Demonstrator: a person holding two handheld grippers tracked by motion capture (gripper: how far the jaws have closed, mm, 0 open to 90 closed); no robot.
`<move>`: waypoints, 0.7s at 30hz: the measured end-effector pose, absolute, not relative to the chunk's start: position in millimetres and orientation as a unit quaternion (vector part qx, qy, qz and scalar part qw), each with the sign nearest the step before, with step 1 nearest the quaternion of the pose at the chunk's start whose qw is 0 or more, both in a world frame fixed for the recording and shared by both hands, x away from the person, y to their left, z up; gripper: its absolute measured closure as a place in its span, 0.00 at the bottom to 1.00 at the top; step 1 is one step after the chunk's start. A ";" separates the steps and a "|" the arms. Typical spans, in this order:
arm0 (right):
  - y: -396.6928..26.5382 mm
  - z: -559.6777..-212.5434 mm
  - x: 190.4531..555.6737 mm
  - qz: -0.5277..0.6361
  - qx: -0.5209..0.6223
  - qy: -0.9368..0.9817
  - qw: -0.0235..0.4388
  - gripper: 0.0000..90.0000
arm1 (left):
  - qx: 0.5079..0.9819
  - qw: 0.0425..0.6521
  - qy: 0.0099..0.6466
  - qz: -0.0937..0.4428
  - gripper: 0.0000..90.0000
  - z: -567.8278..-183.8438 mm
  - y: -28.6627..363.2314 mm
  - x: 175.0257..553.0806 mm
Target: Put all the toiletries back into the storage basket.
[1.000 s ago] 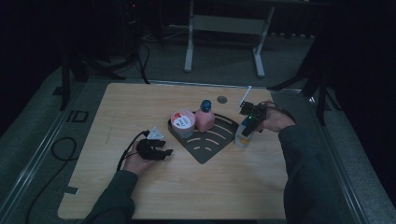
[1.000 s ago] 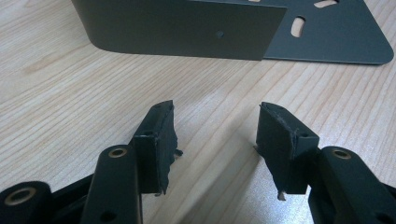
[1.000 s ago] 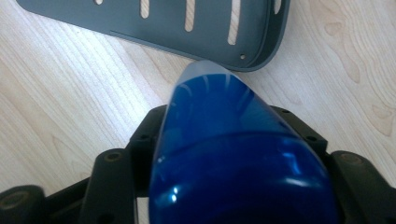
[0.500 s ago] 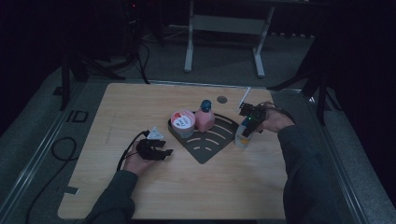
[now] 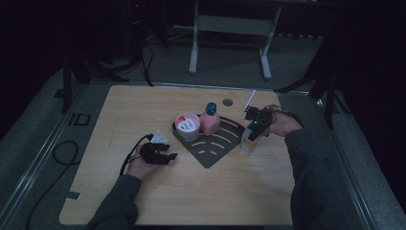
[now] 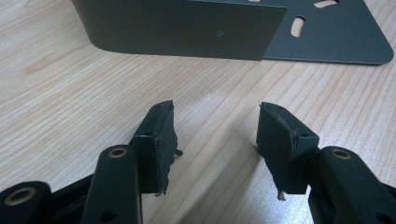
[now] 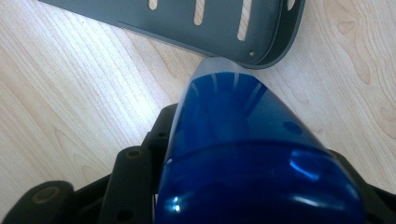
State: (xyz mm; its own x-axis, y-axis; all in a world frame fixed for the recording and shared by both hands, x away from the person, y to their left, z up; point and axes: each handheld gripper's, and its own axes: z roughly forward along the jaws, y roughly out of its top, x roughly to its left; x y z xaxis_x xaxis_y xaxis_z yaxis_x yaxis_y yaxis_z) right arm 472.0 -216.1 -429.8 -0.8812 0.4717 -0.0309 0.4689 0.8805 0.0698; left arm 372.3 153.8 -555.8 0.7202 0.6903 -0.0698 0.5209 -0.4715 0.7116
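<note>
A white bottle with a blue cap point(image 5: 247, 140) stands on the table at the right rim of a dark grey slotted rack point(image 5: 214, 149). My right gripper point(image 5: 253, 130) comes down on it from above. In the right gripper view the blue cap point(image 7: 243, 140) sits between the jaws of my right gripper point(image 7: 254, 154), which have just been closing and now press on it. My left gripper point(image 5: 167, 155) rests on the table left of the rack. In its own view my left gripper point(image 6: 215, 126) is open over bare wood, facing the rack's wall point(image 6: 182, 28).
A pink bottle with a blue cap point(image 5: 209, 120) and a tub with a red and white lid point(image 5: 187, 125) stand at the rack's back wall. The wooden table point(image 5: 191, 196) has free room in front. A small round hole point(image 5: 227, 102) lies near its far edge.
</note>
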 end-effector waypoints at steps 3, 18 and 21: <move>-214.8 -429.6 470.7 0.030 0.238 0.970 0.022 0.60 | 0.850 0.371 0.356 0.114 0.52 -555.9 153.6 372.3; -203.5 -421.0 455.5 0.036 0.207 0.978 0.018 0.60 | 0.850 0.371 0.356 0.116 0.52 -556.0 153.3 372.3; -201.2 -420.2 452.7 0.036 0.200 0.979 0.016 0.60 | 0.849 0.372 0.357 0.115 0.52 -556.1 153.2 372.3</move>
State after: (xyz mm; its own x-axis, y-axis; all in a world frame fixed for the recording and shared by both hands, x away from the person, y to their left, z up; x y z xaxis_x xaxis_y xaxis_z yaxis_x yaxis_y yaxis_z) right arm 452.7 -201.2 -420.2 -0.9191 0.3936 -0.0171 0.3913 0.9170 0.0771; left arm 372.3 153.2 -556.1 0.7187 0.6918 -0.0698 0.5201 -0.4682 0.7143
